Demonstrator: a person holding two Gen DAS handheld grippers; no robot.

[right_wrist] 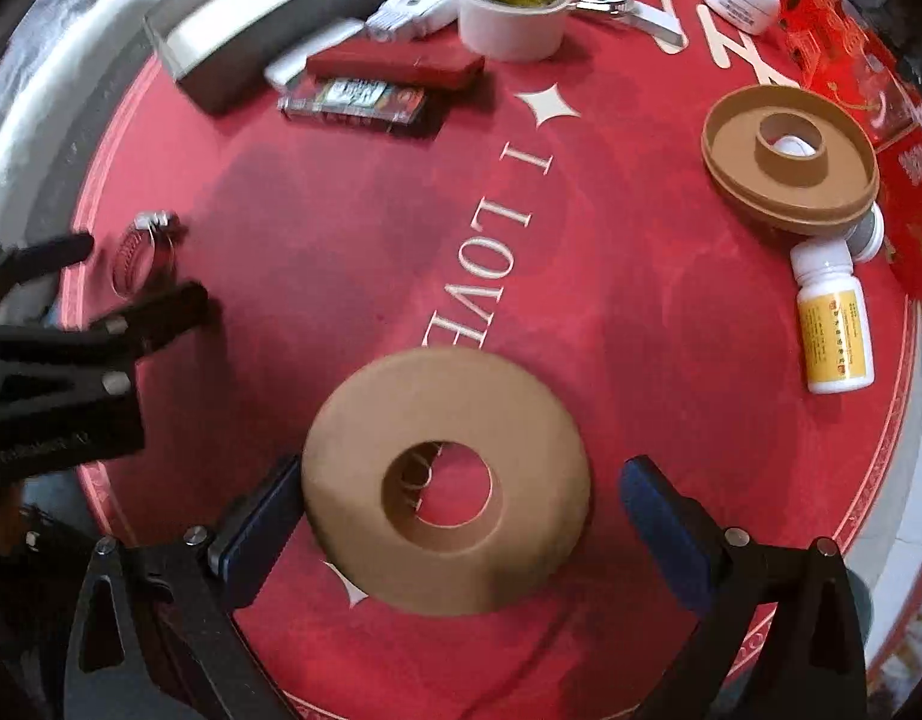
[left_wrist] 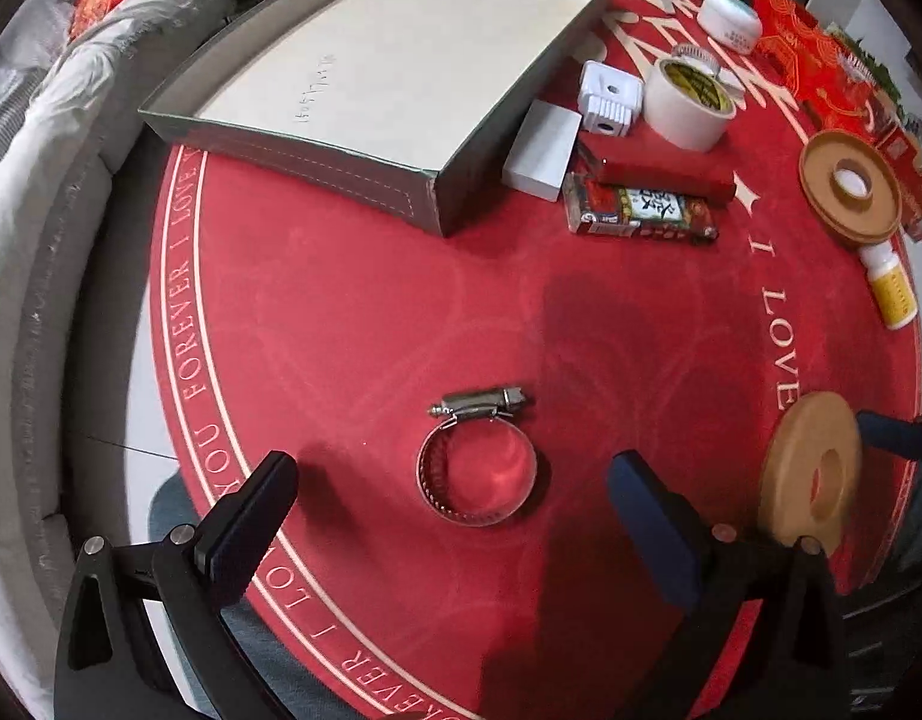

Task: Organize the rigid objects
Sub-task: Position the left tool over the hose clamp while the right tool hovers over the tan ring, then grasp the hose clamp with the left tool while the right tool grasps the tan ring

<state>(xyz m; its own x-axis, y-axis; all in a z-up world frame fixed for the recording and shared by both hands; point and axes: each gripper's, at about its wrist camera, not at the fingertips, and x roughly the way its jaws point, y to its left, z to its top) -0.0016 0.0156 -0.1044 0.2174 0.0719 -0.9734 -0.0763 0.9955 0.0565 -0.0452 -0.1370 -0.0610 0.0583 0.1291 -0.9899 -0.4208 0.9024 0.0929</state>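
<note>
Left gripper spread wide, empty, fingers straddling the hose clamp lying low centre on the red mat, no contact. Right gripper also wide, tan ring disc between its fingers; left pad touching its rim, right pad clear, grip uncertain.

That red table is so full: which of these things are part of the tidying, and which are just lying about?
Part of the job:
hose clamp
brown ring
grey tray
tape roll
pill bottle
red box

Just lying about:
red mat
white cloth
</note>
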